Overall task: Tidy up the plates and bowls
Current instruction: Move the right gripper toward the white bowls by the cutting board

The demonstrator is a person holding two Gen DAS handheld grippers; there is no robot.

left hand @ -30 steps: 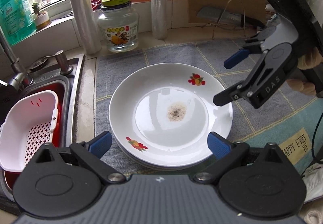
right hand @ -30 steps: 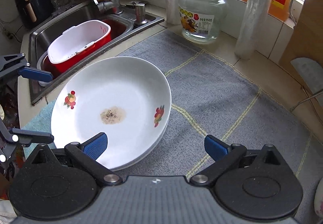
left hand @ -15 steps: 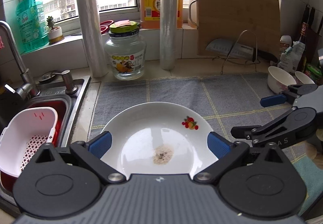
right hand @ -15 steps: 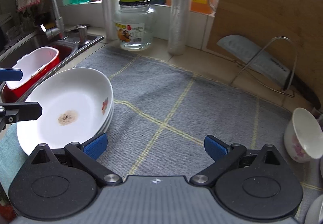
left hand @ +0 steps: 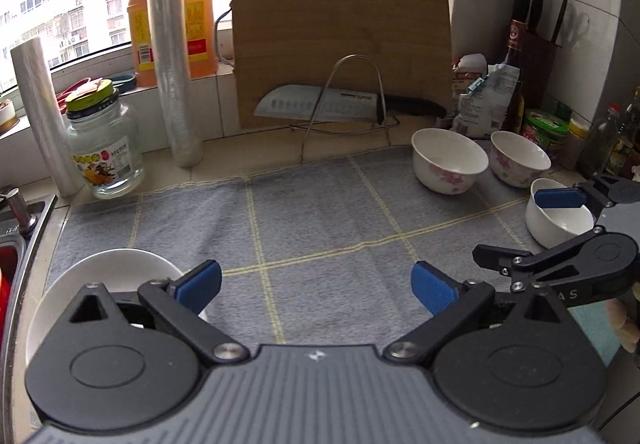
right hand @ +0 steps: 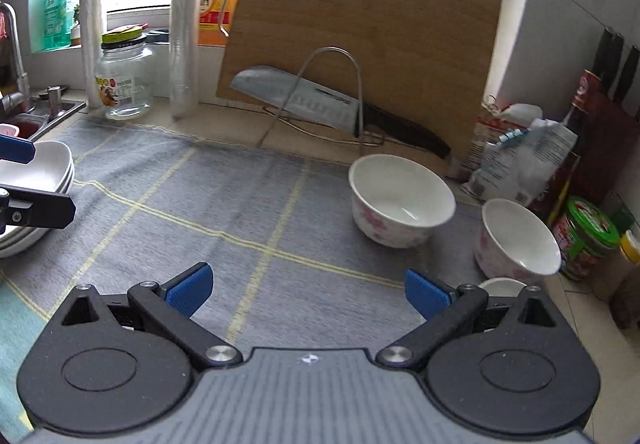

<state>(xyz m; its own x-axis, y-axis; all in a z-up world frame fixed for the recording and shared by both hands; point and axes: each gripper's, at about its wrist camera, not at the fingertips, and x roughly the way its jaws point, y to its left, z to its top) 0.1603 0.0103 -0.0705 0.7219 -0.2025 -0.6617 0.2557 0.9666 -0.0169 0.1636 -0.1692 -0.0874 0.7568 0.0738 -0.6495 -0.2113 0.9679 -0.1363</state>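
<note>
Both the left tool (left hand: 316,286) and right tool (right hand: 306,290) gape empty above the grey mat (right hand: 240,204). Stacked plates (right hand: 36,180) rest at the mat's sink-side end; three bowls cluster at its opposite end. Approach the nearest bowl (left hand: 560,218) squarely, pinching its rim.

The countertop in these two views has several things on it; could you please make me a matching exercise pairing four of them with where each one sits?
Things:
1. kitchen knife
2. stack of plates
3. glass jar
4. floral bowl

Places:
A. on the grey mat's far right part
B. on the wire rack before the cutting board
C. on the mat's left edge, near the sink
D. behind the mat, between two rolls of cling film

Pairs: 1-B, 2-C, 3-D, 4-A
</note>
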